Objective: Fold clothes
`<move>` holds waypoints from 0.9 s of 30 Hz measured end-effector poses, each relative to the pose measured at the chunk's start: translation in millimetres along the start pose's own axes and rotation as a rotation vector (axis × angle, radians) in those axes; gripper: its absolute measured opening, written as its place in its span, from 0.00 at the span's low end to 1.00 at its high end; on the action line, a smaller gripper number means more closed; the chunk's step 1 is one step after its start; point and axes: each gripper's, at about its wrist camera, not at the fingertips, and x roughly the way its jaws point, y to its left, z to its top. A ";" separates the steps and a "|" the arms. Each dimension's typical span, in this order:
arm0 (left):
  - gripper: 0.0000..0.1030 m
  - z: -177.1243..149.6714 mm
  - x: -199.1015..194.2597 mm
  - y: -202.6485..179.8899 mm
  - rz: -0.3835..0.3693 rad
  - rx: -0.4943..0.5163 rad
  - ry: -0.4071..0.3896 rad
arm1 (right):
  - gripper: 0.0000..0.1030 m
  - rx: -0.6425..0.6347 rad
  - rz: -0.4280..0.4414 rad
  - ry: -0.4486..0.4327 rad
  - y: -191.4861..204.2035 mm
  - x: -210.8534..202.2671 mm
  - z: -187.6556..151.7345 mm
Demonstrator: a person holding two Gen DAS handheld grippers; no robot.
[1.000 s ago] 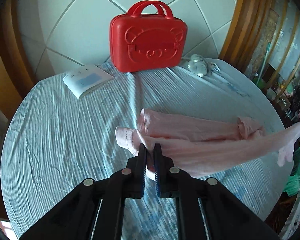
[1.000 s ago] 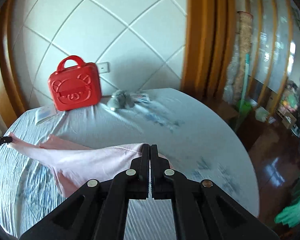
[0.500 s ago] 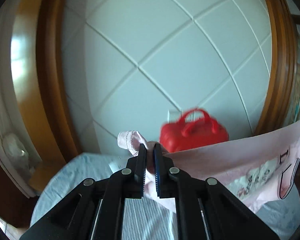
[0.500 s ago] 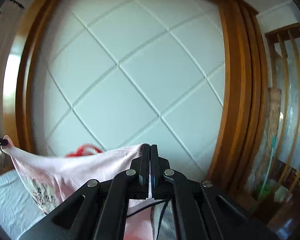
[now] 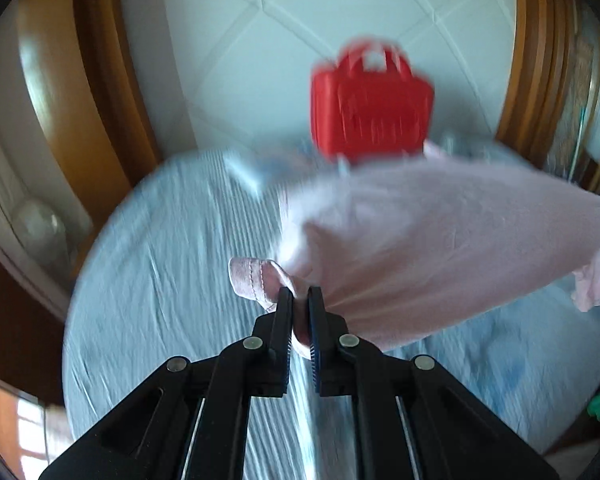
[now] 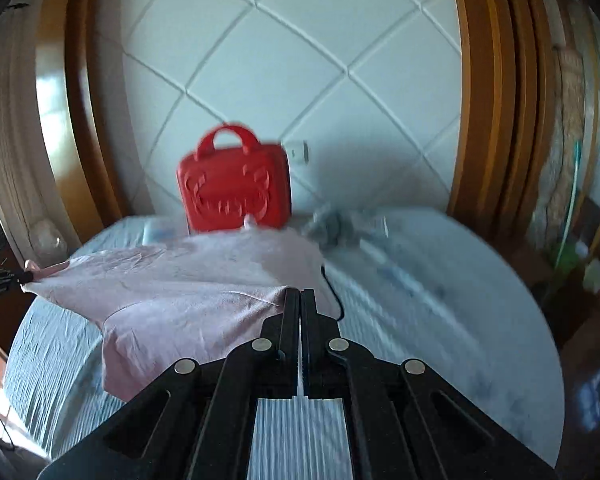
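Above the striped round table (image 5: 148, 320), the pink garment (image 5: 420, 248) hung spread between both grippers: left gripper (image 5: 299, 294) pinched one bunched corner, right gripper (image 6: 301, 295) clamped another. No fold was made yet; laying flat and folding remained.

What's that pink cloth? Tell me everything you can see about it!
The pink cloth is thin, soft, wrinkly fabric with a stitched hem at one corner. It is stretched out between the left gripper and the right gripper, whose jaws pinch opposite edges. It hangs above the striped tablecloth, in front of the red case.
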 end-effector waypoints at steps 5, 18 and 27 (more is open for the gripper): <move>0.06 -73.1 87.5 -29.8 -0.011 0.010 0.234 | 0.00 0.038 -0.028 0.332 -19.8 56.8 -96.7; 0.08 -97.1 126.0 -41.9 -0.031 0.085 0.324 | 0.40 0.107 0.007 0.478 17.3 32.5 -174.1; 0.09 -102.7 129.3 -47.6 -0.062 0.130 0.320 | 0.27 0.075 -0.042 0.534 57.0 57.8 -218.2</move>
